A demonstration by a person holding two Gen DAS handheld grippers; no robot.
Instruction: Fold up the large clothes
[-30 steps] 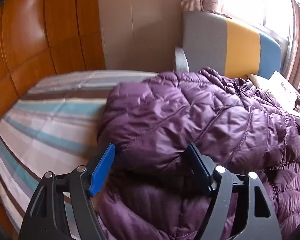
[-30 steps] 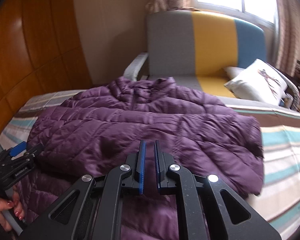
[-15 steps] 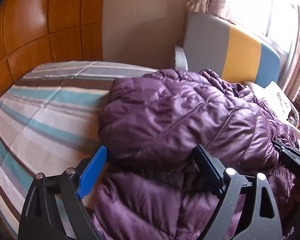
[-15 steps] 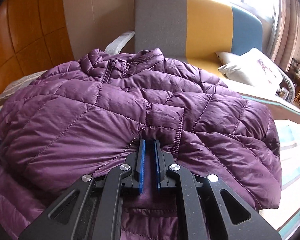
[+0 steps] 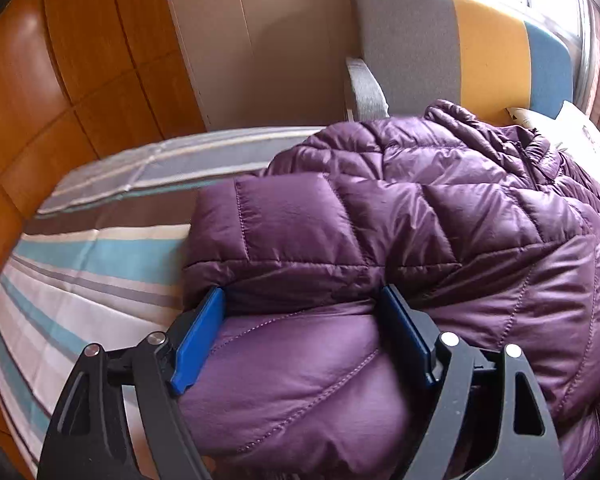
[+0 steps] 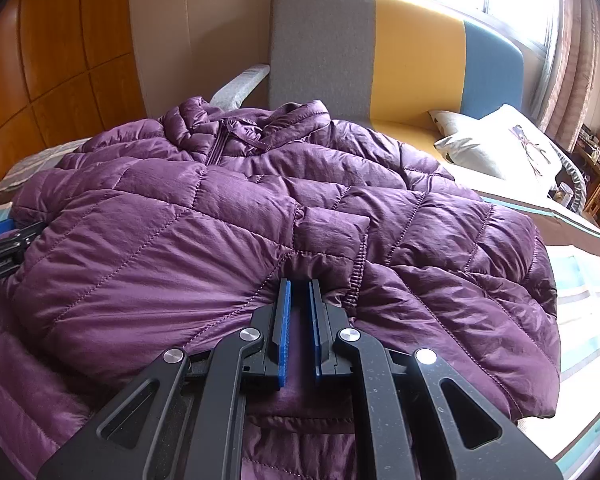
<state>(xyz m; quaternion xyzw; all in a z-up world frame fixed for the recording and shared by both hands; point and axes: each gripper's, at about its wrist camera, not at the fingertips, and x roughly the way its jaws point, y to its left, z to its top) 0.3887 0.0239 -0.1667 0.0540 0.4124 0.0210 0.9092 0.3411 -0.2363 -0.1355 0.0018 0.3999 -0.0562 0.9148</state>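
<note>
Purple puffer jacket (image 6: pixel 260 216) on striped bed (image 5: pixel 92 256), lower part folded up over body. Right tongs (image 6: pixel 299 292) clamped on cuff of folded-in sleeve; left tongs (image 5: pixel 304 300) apart, straddling side fold, having just been opening then narrowing slightly (nothing pinched). Remaining, likely: final fold, flattening.

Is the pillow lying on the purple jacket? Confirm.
No, the pillow lies on the sofa seat behind the purple jacket, apart from it.

Left hand-held gripper (image 5: pixel 304 300) spread wide, right hand-held gripper (image 6: pixel 299 292) pinched closed.
</note>
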